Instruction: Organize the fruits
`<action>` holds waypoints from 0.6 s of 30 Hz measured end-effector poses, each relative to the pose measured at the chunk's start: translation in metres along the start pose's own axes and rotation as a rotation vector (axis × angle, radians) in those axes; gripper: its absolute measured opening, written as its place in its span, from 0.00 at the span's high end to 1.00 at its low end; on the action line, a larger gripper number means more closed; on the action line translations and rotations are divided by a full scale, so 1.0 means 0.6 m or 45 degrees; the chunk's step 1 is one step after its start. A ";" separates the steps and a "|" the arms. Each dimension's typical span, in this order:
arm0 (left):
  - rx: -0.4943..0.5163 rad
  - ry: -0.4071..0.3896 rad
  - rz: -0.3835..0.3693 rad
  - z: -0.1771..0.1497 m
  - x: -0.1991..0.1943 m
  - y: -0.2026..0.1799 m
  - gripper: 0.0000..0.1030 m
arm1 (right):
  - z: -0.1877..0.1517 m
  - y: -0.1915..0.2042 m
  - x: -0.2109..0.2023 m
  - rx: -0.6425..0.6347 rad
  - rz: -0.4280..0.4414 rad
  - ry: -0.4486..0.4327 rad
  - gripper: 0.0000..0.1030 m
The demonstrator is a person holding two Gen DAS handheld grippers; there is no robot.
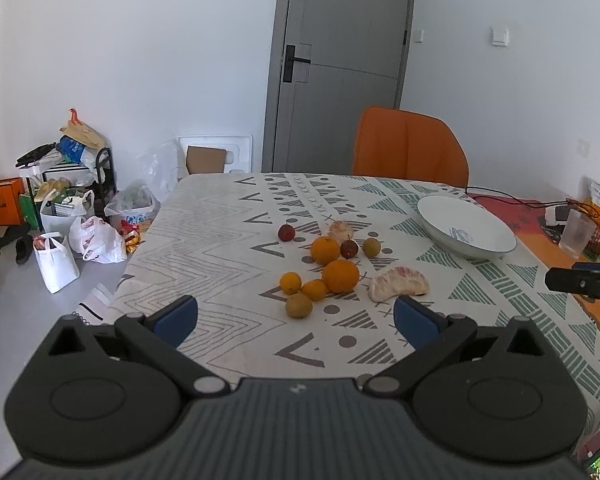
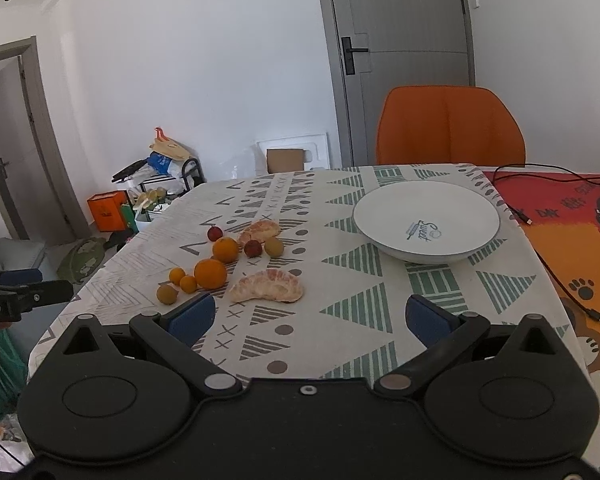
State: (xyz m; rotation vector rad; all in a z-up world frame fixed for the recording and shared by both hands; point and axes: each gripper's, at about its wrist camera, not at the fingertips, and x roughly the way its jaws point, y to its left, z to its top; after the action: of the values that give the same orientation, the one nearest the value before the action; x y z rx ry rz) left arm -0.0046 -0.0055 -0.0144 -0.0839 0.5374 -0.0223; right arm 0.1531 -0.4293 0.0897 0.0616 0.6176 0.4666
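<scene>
- On the floor at the far left sits a heap of plastic bags [image 1: 96, 238] and an orange box [image 1: 2, 201] against the wall.
- The left gripper [image 1: 296, 318] hangs over the near edge of the patterned tablecloth [image 1: 220, 232], its blue-padded jaws spread wide with nothing between them.
- The fruit lies loose in a cluster on the cloth, beyond that gripper and left of the bowl.
- At the cluster's left are a small red fruit [image 1: 286, 232], a small orange [image 1: 290, 283], another small orange [image 1: 314, 290] touching it, and a yellowish round fruit [image 1: 299, 305] nearest the gripper.
- In the middle, two larger oranges [image 1: 325, 250] [image 1: 341, 276] sit one behind the other, with a peeled citrus piece [image 1: 340, 231] behind them.
- Next come a second red fruit [image 1: 349, 249] and a yellow-green fruit [image 1: 371, 247], just beside each other.
- A large peeled pomelo wedge [image 1: 399, 283] lies at the cluster's right.
- The white bowl [image 2: 384, 204], printed "Sweet", stands apart from all the fruit, holding none.
- The right gripper [image 2: 310, 318] hovers over the cloth, jaws wide apart and gripping nothing.
- An orange chair [image 2: 450, 126] stands behind the table, before a grey door [image 2: 404, 60].
- Black cables [image 2: 540, 176] trail over the red-and-orange mat [image 2: 560, 240] at the far right.
</scene>
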 end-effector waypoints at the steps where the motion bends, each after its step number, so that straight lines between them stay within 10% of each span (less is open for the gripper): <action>1: 0.001 0.000 -0.001 0.000 0.000 0.000 0.00 | 0.000 0.000 0.001 -0.002 0.003 0.000 0.00; 18: -0.007 -0.004 -0.004 -0.003 0.001 0.004 0.00 | -0.005 0.007 0.004 -0.030 -0.006 0.007 0.00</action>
State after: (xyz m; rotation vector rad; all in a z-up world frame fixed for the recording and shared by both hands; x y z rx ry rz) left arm -0.0054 -0.0030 -0.0165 -0.0903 0.5343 -0.0237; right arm 0.1515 -0.4248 0.0870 0.0366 0.6172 0.4700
